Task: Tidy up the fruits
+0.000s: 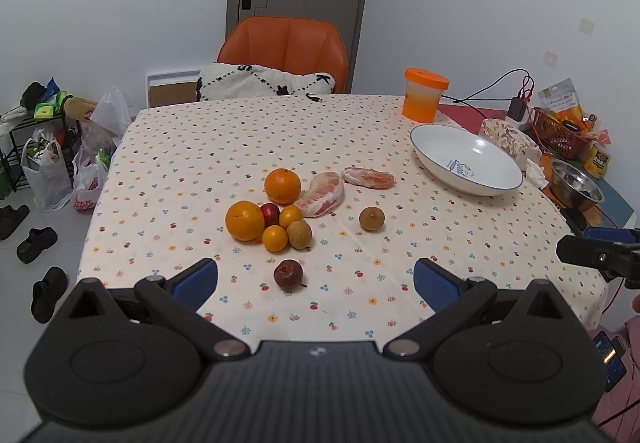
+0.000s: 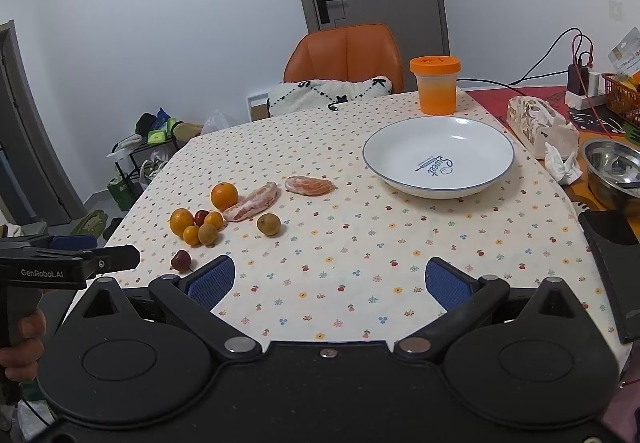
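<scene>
Both my tongs are hanging over the near edge of the table (image 1: 400, 115), nothing in either one. My left gripper (image 1: 316, 283) has its blue pads spread wide, and so does my right gripper (image 2: 330, 283), both empty.

The fruit's all sitting on the dotted tablecloth. There's a tight cluster touching each other: a big orange (image 1: 245, 221), a small red fruit (image 1: 270, 213), two small oranges (image 1: 275, 238) and a brownish round one (image 1: 300, 235). Another orange (image 1: 283, 185) sits just behind that bunch, with a peeled pomelo wedge (image 1: 322, 199) right beside it and a second peeled segment (image 1: 369, 177) a bit further right. A lone brown fruit (image 1: 371, 218) sits apart, and a dark reddish fruit (image 1: 288, 275) is nearest my left tongs.

The white plate (image 2: 496, 141) is off to the right, with no fruit in it, orange-lidded cup (image 2: 436, 85) behind it.
</scene>
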Motion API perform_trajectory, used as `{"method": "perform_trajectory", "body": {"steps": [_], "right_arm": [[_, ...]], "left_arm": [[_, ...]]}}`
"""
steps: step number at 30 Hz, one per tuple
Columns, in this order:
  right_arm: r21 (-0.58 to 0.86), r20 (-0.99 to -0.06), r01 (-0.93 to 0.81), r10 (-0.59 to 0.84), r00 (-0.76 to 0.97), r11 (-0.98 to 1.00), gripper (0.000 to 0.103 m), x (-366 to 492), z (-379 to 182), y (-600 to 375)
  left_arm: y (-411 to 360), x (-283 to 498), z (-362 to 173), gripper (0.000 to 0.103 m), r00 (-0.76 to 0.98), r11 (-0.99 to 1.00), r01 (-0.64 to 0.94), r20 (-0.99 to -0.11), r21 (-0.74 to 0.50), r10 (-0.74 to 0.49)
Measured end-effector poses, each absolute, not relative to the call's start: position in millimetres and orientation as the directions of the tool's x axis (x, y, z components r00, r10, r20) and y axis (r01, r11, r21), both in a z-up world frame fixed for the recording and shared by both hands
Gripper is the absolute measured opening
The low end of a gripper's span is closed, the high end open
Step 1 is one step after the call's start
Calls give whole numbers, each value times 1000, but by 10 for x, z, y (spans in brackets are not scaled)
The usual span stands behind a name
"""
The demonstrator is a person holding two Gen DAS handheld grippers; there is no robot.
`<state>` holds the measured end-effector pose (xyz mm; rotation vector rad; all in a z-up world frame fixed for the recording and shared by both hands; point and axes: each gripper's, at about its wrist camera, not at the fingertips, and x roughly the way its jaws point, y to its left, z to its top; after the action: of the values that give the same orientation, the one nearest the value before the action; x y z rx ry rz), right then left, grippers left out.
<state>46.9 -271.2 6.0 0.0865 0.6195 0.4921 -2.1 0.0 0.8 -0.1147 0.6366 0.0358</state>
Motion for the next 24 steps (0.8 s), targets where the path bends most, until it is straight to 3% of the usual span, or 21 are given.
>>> {"method": "perform_trajectory", "body": {"steps": [24], "right_arm": [[209,-533,-412,457,713,887,103,475,74,-2728]], "left_arm": [[-11,-30,25,103,805,993,-72,-593,-95,2]]}}
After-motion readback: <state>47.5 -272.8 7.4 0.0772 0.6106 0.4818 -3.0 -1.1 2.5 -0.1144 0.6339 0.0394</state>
